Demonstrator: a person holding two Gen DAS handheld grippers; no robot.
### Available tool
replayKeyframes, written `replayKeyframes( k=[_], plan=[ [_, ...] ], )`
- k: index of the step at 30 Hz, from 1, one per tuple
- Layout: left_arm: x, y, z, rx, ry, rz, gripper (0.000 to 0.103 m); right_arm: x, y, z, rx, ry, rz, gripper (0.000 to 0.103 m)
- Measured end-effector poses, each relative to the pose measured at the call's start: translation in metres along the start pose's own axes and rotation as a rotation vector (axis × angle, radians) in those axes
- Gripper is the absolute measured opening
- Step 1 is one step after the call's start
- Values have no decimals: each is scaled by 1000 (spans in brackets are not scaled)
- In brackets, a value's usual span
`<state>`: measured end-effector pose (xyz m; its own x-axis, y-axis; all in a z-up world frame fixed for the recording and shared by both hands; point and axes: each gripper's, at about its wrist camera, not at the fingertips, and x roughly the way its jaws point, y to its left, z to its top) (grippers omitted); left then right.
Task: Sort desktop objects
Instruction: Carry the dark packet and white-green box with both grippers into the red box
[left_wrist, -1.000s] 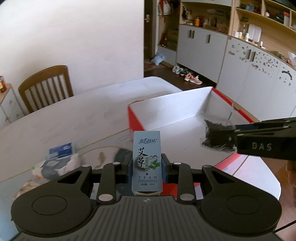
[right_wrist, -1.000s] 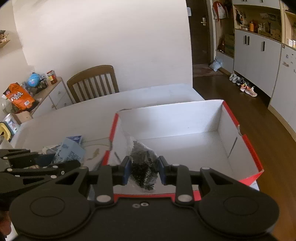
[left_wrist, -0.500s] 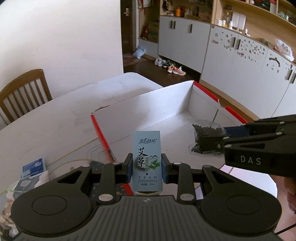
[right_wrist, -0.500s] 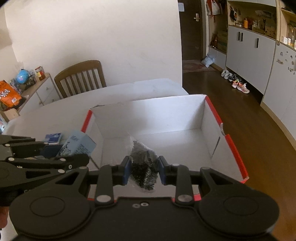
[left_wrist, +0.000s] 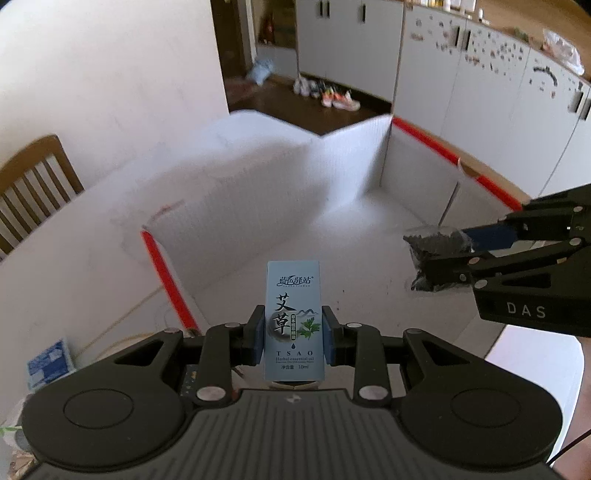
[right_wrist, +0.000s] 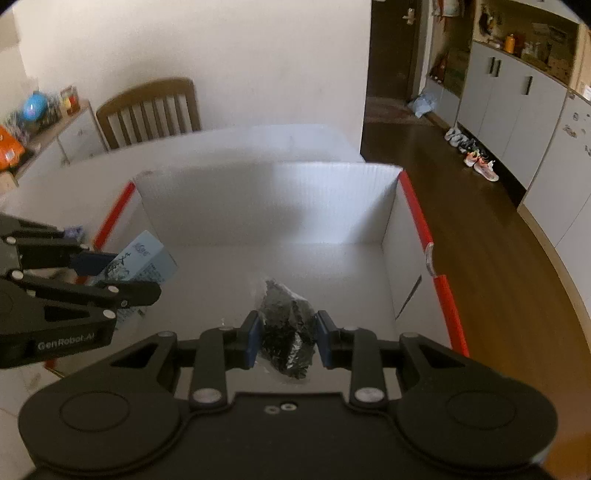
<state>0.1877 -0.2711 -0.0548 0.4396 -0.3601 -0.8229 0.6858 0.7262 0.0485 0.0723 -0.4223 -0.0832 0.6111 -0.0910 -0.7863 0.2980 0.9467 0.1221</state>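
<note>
My left gripper (left_wrist: 294, 332) is shut on a light blue essential-oil box (left_wrist: 293, 317) and holds it upright over the near left part of the white bin with red rims (left_wrist: 351, 155). My right gripper (right_wrist: 287, 338) is shut on a clear bag of dark bits (right_wrist: 286, 328) and holds it above the bin's floor (right_wrist: 332, 266). The left gripper (right_wrist: 122, 284) with the blue box (right_wrist: 144, 258) shows at the left of the right wrist view. The right gripper (left_wrist: 439, 254) with the bag (left_wrist: 436, 247) shows at the right of the left wrist view.
The bin stands on a white table (left_wrist: 92, 236). A blue and white packet (left_wrist: 48, 363) lies on the table left of the bin. A wooden chair (right_wrist: 147, 110) stands at the far side. Cabinets (right_wrist: 517, 99) and shoes (right_wrist: 476, 155) are at the right.
Both grippers have moved forward over the bin with their loads. The left gripper has swung right, from above the table beside the bin to inside its left rim.
</note>
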Motion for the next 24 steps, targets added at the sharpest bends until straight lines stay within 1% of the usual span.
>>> replayKeyframes(
  k=[2, 7, 12, 20, 24],
  plan=[
    [8, 0, 2, -2, 27, 0, 29, 9, -3, 0, 0, 28, 2, 30],
    [26, -5, 9, 33, 73, 12, 29, 28, -9, 2, -17, 81, 2, 30],
    [45, -14, 16, 75, 133, 16, 29, 43, -12, 5, -25, 135, 22, 30],
    [67, -18, 21, 99, 218, 12, 29, 55, -11, 1, -48, 194, 31, 30],
    [76, -18, 22, 100, 269, -12, 29, 58, -11, -2, -55, 222, 35, 29]
  ],
)
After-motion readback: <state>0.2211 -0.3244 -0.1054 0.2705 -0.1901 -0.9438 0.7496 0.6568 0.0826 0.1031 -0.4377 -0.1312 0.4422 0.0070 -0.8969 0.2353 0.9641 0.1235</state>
